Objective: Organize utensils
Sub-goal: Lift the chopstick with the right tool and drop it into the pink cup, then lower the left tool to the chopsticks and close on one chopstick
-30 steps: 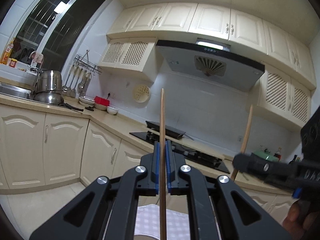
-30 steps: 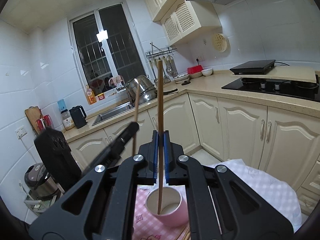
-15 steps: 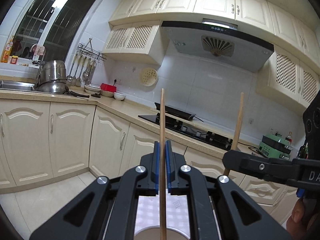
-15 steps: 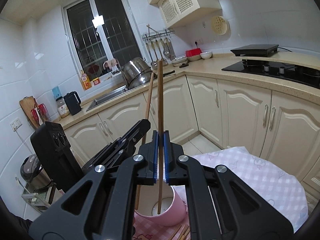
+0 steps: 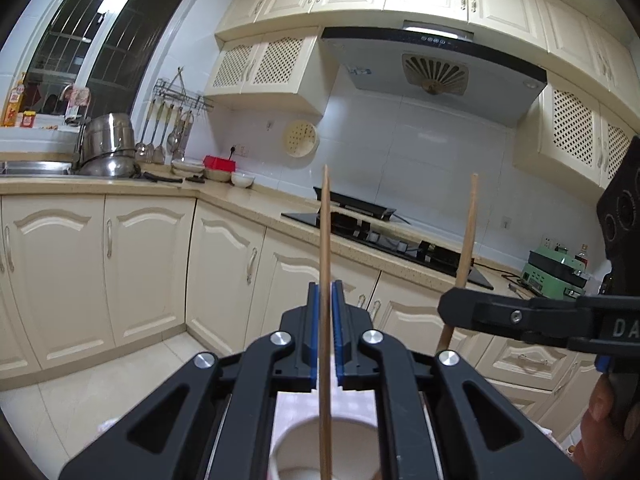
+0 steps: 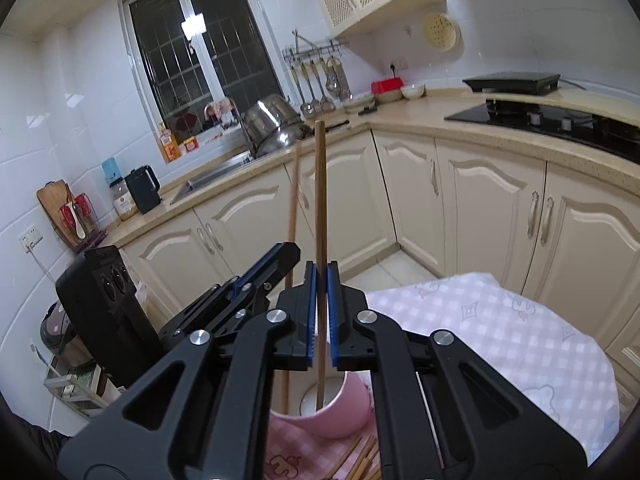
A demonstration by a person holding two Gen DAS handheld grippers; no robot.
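My left gripper [image 5: 325, 288] is shut on a wooden chopstick [image 5: 325, 240] held upright, its lower end inside a pink cup [image 5: 296, 452] below. My right gripper [image 6: 322, 270] is shut on a second upright chopstick [image 6: 319, 200], whose lower end is inside the same pink cup [image 6: 344, 412]. In the right wrist view the left gripper [image 6: 280, 256] and its chopstick [image 6: 293, 200] stand just left of mine. In the left wrist view the right gripper [image 5: 452, 308] and its chopstick [image 5: 468, 224] are to the right. Both grippers hover over the cup.
The cup stands on a table with a pink checked cloth [image 6: 500, 332]. Several loose chopsticks [image 6: 360, 460] lie on the cloth in front of the cup. Cream kitchen cabinets [image 6: 480, 200], a stove [image 6: 560, 124] and a sink counter [image 6: 224, 172] ring the room.
Both grippers have lowered and tilted down toward the cup; both chopsticks now reach deeper into it. The two grippers have come closer together.
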